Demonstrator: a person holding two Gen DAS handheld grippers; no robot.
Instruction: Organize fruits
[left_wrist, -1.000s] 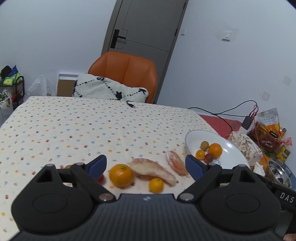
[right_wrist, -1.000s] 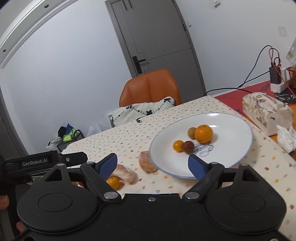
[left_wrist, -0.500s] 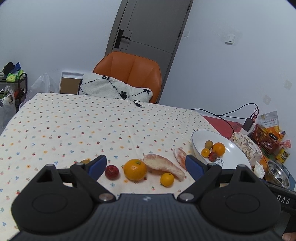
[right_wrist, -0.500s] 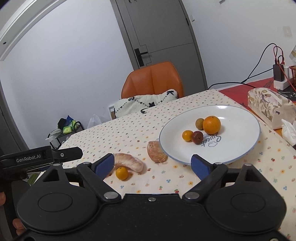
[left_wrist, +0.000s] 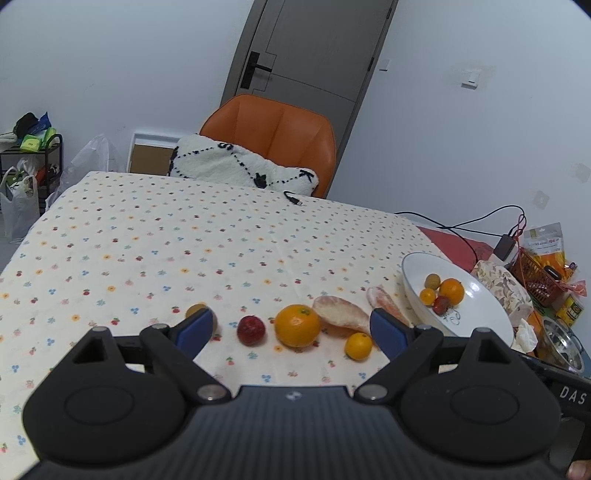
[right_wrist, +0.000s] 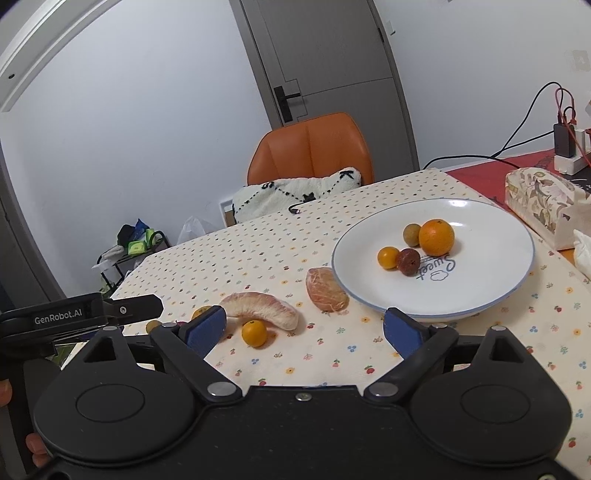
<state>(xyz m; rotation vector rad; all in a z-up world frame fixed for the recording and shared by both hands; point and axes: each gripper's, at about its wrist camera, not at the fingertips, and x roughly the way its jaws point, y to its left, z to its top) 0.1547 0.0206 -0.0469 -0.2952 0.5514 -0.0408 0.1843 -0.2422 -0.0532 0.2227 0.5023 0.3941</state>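
A: Still out on the table (left_wrist: 155, 236), going left to right in the left wrist view?

B: 6 pieces. A small brownish fruit (left_wrist: 195, 309) half hidden behind a finger, then a red fruit (left_wrist: 251, 329), a big orange (left_wrist: 297, 325), a small orange (left_wrist: 358, 346) just in front, a long peeled citrus segment (left_wrist: 341, 318) behind it, and a shorter peeled segment (left_wrist: 384, 303) lying just beside the plate (left_wrist: 491, 317).

A: And already on the plate?

B: 4, clustered together in the right wrist view: small orange fruit (right_wrist: 388, 257), dark red fruit (right_wrist: 408, 261), greenish-brown fruit (right_wrist: 412, 235), large orange (right_wrist: 438, 237). Plenty of bare plate around them.

A: So under halfway?

B: Looks that way, judging by 4 placed against 6 loose, if the plate is the goal.

A: Left gripper (left_wrist: 291, 328)?

B: Fingers spread wide, nothing between them but air, hovering over the loose row.

A: Right gripper (right_wrist: 304, 328)?

B: Same, fingers apart and holding nothing, pointed between the long segment and the plate rim.

A: Next likely?

B: Probably picking any loose piece; the segments look soft, so a gentle squeeze.
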